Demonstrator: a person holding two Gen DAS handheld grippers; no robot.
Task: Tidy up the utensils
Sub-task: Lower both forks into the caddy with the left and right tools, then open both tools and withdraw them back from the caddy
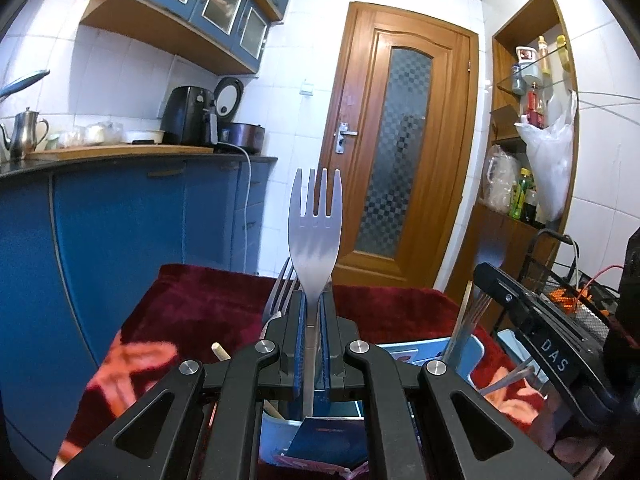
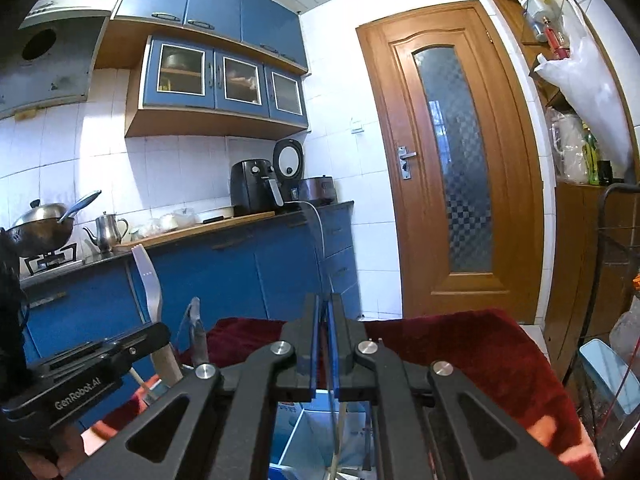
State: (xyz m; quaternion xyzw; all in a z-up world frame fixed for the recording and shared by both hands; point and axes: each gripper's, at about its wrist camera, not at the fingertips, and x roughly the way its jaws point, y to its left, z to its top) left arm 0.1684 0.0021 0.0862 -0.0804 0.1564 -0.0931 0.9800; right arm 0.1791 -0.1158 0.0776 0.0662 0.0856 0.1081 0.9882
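Note:
My left gripper (image 1: pixel 313 300) is shut on a steel fork (image 1: pixel 316 220), held upright with its tines up. A second fork (image 1: pixel 280 292) stands just behind it on the left. Chopsticks (image 1: pixel 466 320) stand in a blue holder (image 1: pixel 476 354) to the right. My right gripper (image 2: pixel 325 308) is shut on a thin clear stick-like utensil (image 2: pixel 335 440) that hangs down below the jaws over a blue box (image 2: pixel 304 436). The left gripper's body (image 2: pixel 92 364) and the fork (image 2: pixel 148 280) show at the left of the right wrist view.
A dark red cloth (image 1: pixel 192 304) covers the table. Blue kitchen cabinets (image 1: pixel 120 216) stand at the left, a wooden door (image 1: pixel 396 152) behind. A black wire basket (image 1: pixel 576 296) and a shelf with bottles are at the right. The right gripper's body (image 1: pixel 560 356) is close at right.

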